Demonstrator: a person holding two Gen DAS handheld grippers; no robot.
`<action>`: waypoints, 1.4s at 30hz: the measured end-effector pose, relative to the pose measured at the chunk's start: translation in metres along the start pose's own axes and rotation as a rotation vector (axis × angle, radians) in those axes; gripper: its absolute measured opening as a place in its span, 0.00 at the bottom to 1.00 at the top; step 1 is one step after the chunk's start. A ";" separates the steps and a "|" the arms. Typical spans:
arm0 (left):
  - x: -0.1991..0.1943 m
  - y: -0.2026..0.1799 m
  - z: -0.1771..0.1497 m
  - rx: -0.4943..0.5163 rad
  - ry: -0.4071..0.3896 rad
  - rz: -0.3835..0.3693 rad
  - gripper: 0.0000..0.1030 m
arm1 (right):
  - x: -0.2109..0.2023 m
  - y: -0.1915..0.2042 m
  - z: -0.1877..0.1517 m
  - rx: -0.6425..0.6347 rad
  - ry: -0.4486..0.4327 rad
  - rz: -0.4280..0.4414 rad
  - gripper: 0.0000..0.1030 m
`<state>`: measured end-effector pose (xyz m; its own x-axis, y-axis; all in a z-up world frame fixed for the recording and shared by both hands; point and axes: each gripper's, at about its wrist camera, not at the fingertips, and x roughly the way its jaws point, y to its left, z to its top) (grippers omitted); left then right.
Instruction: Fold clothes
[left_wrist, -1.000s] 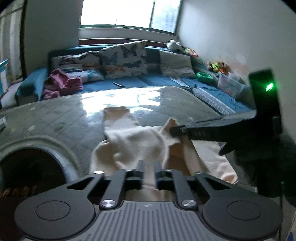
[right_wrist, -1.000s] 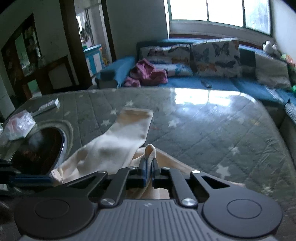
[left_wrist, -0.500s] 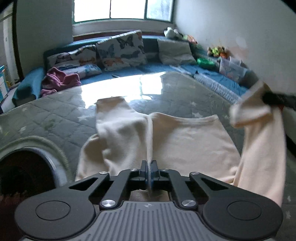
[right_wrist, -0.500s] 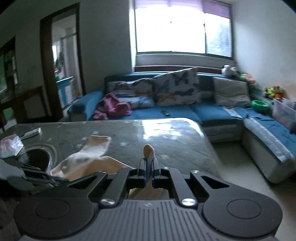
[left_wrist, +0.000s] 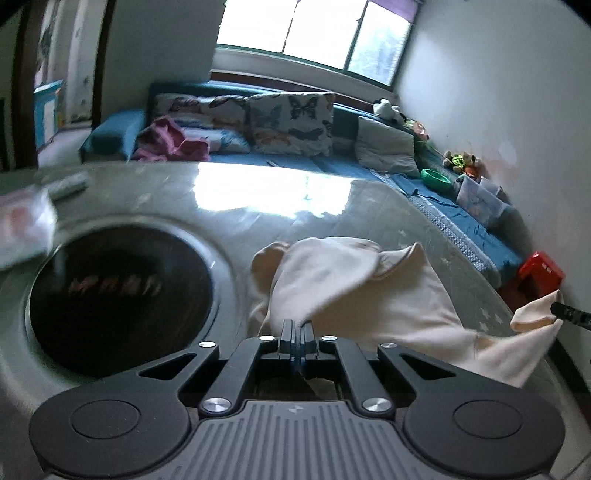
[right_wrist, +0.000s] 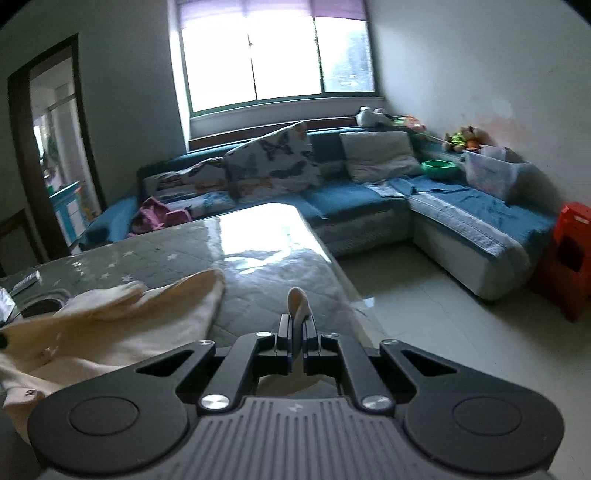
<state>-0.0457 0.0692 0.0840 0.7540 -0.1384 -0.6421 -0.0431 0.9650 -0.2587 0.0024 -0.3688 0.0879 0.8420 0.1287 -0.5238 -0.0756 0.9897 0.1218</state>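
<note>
A living room with a blue corner sofa (right_wrist: 369, 199) frames the quilted grey worktop (left_wrist: 332, 206). Over it, the cream garment (left_wrist: 354, 291) hangs stretched between the two tools: the left gripper (left_wrist: 296, 345) is clamped on one edge, the right gripper (right_wrist: 295, 341) pinches another corner, probably to spread it flat for folding. The cloth looks soft, rumpled, partly doubled over itself.

Each camera sits low behind its own black fingers (left_wrist: 285, 334), close over the glossy grey-green star-quilted tabletop (left_wrist: 332, 206), the left one facing across it, the right one (right_wrist: 283, 332) angled past its edge, both sharing the cream garment (left_wrist: 369, 291), blue corner sofa (right_wrist: 369, 195) and window (right_wrist: 277, 55).
</note>
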 end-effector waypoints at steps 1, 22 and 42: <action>-0.005 0.004 -0.005 -0.006 0.008 0.004 0.03 | -0.001 -0.004 -0.004 0.008 0.006 -0.013 0.04; 0.045 -0.070 -0.003 0.325 -0.015 0.048 0.40 | 0.027 0.038 -0.011 -0.139 0.096 0.050 0.36; 0.085 -0.021 0.028 0.174 -0.068 0.165 0.00 | 0.130 0.176 -0.003 -0.434 0.274 0.405 0.36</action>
<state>0.0376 0.0432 0.0555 0.7888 0.0344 -0.6137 -0.0607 0.9979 -0.0221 0.0965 -0.1774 0.0389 0.5397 0.4512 -0.7107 -0.6151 0.7878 0.0330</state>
